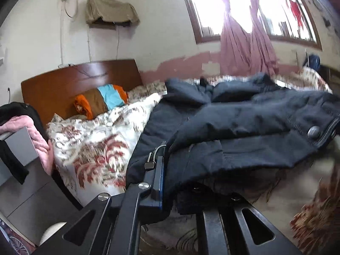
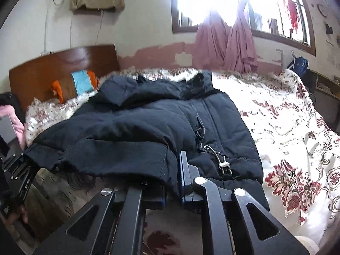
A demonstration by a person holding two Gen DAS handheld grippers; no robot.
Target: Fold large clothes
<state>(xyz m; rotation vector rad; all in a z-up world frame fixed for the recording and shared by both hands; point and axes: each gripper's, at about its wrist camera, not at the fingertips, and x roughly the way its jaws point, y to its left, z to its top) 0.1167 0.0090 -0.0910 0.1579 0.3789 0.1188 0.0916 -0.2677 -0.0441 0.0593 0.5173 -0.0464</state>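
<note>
A large dark navy padded jacket (image 1: 244, 127) lies spread on the bed, its hem toward me and lifted off the quilt. My left gripper (image 1: 167, 161) is shut on the hem near one lower corner; the cloth drapes over its right finger and hides it. In the right wrist view the same jacket (image 2: 138, 127) shows a drawcord with a toggle (image 2: 224, 165). My right gripper (image 2: 173, 165) is shut on the hem beside that cord, cloth covering its left finger. The left gripper (image 2: 20, 165) also shows at that view's left edge, clamped on the hem corner.
A floral quilt (image 2: 286, 116) covers the bed. A wooden headboard (image 1: 74, 80) and a striped pillow (image 1: 106, 99) stand at the far left. Pink clothing (image 1: 40, 140) hangs beside the bed. Pink curtains (image 2: 231, 44) and a blue bag (image 2: 299, 63) are behind.
</note>
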